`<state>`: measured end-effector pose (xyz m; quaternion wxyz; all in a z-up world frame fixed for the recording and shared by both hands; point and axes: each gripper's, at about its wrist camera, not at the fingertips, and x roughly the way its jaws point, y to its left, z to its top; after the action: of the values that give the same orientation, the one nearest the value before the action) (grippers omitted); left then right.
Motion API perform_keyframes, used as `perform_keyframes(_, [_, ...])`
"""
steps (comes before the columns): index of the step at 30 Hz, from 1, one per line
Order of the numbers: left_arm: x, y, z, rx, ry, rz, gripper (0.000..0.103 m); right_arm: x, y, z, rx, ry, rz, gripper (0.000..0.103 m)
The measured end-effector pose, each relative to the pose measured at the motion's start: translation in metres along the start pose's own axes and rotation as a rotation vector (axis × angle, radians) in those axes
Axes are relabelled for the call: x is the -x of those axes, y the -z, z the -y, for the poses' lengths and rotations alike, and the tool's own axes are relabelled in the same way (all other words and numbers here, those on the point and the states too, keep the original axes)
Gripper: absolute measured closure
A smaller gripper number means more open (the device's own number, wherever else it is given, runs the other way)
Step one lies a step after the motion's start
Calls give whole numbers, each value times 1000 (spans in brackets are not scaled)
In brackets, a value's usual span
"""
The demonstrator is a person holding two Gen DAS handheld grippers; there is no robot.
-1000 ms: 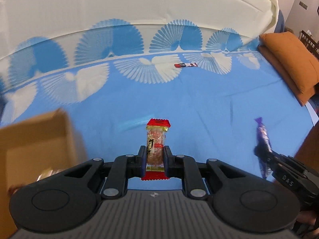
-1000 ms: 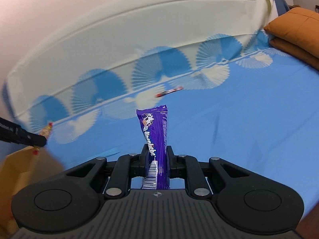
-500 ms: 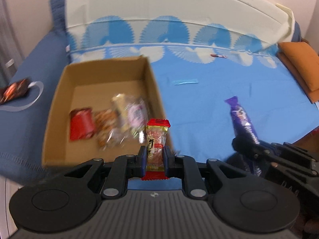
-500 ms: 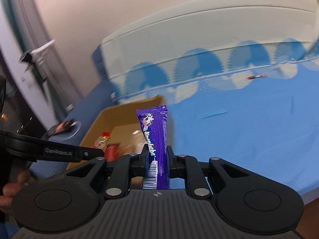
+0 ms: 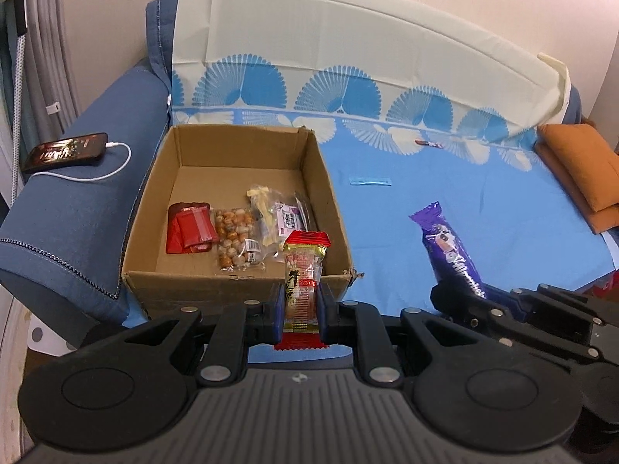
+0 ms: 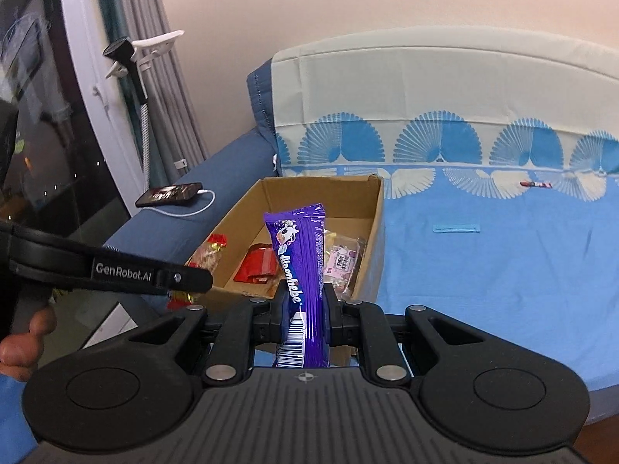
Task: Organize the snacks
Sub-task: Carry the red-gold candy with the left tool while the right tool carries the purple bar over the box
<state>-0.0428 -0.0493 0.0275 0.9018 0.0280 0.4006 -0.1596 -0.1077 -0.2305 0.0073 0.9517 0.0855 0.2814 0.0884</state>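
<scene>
Here the left gripper is pinching a red-ended rice-cracker packet upright between nearly closed jaws, just in front of the near wall of the cardboard box. The right gripper is clamping a purple candy bar the same way, upright, its jaws narrowed onto the wrapper, also on the near side of the box. Inside the box a red packet, a clear bag of nuts and a clear pink-labelled bag are lying side by side on the floor. The box is sitting on the blue sheet beside a sofa arm, where a phone is charging. Farther out on the sheet a light blue stick packet and a small dark wrapper are lying well apart from the box.
</scene>
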Motion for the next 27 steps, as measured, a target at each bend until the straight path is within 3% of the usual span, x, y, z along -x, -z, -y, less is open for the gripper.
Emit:
perform_keyframes(16, [-28, -6, -25, 39, 18, -38, 85, -34, -4, -8, 58, 0, -98, 86])
perform_keyframes(27, [-55, -56, -66, 66, -33, 1, 85, -83, -29, -1, 40, -3, -159, 86])
